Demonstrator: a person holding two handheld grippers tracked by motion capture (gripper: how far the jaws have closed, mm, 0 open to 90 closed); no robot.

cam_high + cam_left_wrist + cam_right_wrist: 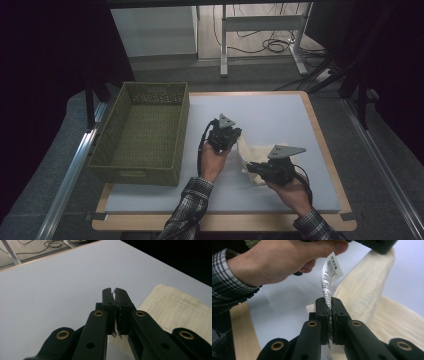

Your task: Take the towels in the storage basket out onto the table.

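Observation:
A cream cloth (250, 155) lies on the grey-white table mat (280, 115) between my two grippers. My right gripper (331, 302) is shut on the cloth's white printed label (332, 272), which stands up from its jaws; in the high view this gripper (252, 166) sits at the cloth's near edge. A band of cloth (367, 282) rises toward my left gripper (377, 245). In its own view the left gripper (115, 293) is shut, with only thin pale slivers between the jaws and the cloth (175, 307) to its right. The high view has it (231, 135) at the cloth's far left end.
A green woven basket (142, 172) stands on the left part of the table, close to the person's left hand (212, 162). The wooden table edge (320, 135) runs along the right. Table legs and cables (270, 45) are on the floor beyond.

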